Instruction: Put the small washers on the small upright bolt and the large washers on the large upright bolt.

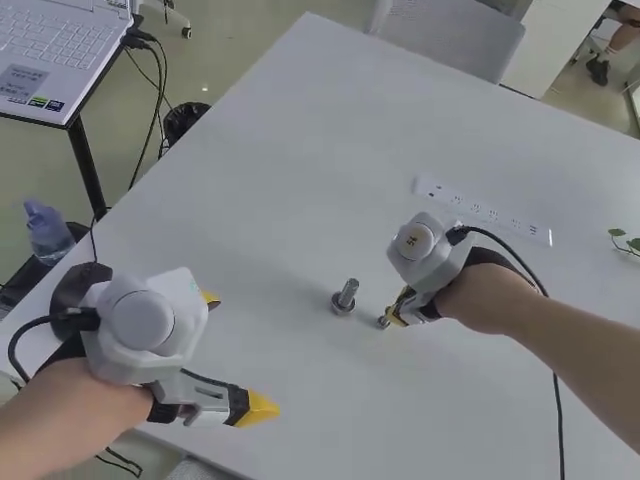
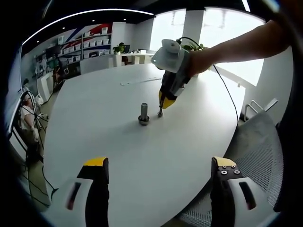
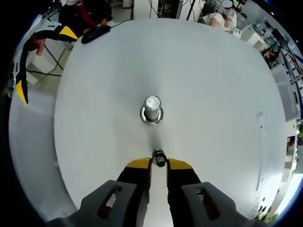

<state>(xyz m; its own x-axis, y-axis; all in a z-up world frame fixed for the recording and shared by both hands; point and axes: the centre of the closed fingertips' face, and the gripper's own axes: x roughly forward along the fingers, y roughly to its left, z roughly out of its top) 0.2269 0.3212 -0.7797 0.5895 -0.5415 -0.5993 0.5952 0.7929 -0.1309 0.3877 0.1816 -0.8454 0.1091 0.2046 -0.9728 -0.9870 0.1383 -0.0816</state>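
The small bolt (image 3: 159,158) stands on the worktop (image 1: 300,150) near the large bolt (image 3: 152,108), with my right tool (image 3: 159,164) narrowed round its top; whether it grips a washer I cannot tell. A sideways nudge could topple the bolt. My left tool (image 2: 159,164) hangs open, well apart.

Head view: looks down from above the near edge of the table (image 1: 300,150). Left gripper view: faces low across it, well back from the large upright bolt (image 2: 144,113). Right gripper view: stares steeply down, close above the small upright bolt (image 3: 159,157). Shares both bolts in all three.
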